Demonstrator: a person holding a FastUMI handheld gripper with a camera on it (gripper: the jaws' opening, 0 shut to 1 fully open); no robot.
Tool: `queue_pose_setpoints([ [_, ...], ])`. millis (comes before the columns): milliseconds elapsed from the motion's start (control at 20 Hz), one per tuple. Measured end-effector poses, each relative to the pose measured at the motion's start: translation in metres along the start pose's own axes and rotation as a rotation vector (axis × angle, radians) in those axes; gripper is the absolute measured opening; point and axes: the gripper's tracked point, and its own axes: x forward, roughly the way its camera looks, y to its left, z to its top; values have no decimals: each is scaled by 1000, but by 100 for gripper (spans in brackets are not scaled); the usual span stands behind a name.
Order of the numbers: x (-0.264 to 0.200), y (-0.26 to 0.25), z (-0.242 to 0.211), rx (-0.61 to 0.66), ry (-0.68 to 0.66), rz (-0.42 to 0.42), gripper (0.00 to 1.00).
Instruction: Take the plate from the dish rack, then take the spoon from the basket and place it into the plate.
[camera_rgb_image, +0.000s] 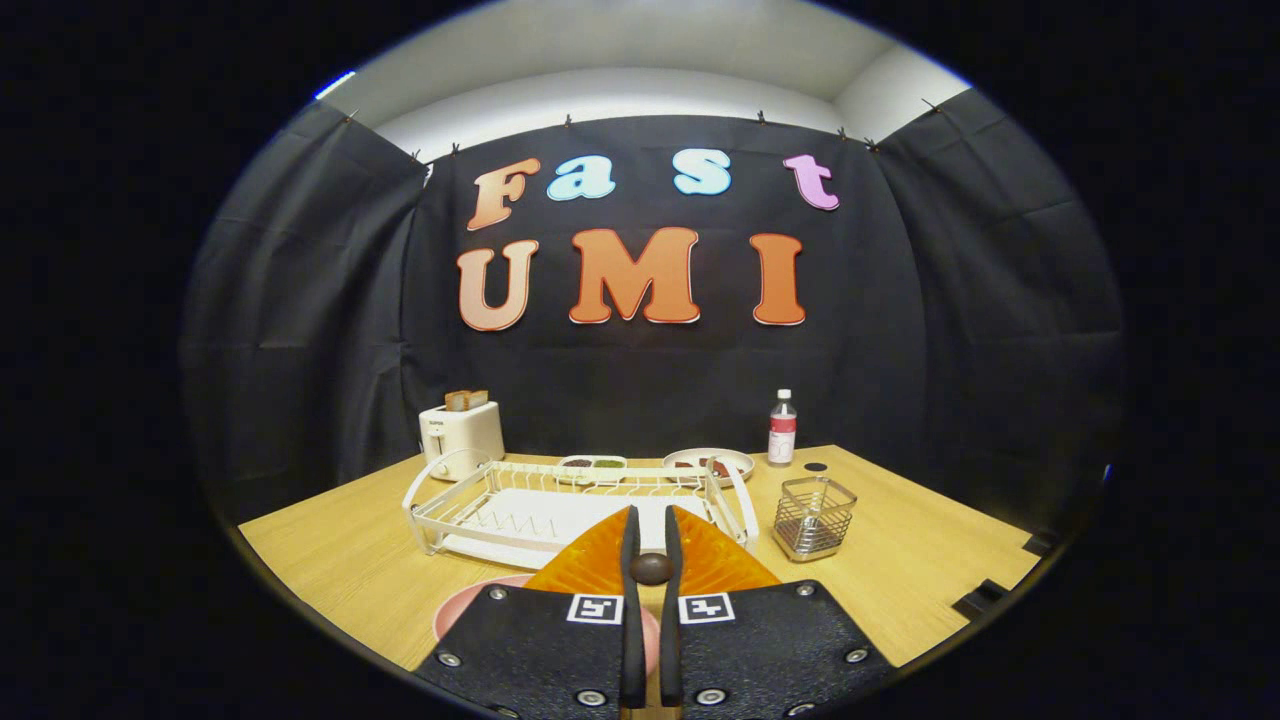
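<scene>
Gripper (650, 530) fingers pinching spoon (651, 568) (dark end toward camera), above pink plate (470, 605)

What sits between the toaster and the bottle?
Two food dishes, a tray and a round dish, in the gripper view; the claw pinches a dark round object.

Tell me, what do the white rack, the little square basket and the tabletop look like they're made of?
The dish rack, just beyond the gripper fingers closed on a small dark handle, looks like white coated wire over a plastic tray: thin rods, matte finish. The basket seems bare metal mesh, shiny and see-through. The table shows pale wood grain, possibly laminate.
</scene>
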Motion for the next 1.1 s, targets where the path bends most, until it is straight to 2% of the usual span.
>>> queue_pose_setpoints([
  [350, 14, 48, -45, 49, 61, 52, 6],
  [800, 20, 86, -64, -33, 50, 92, 6],
  [1100, 15, 97, -76, -60, 97, 115, 20],
])
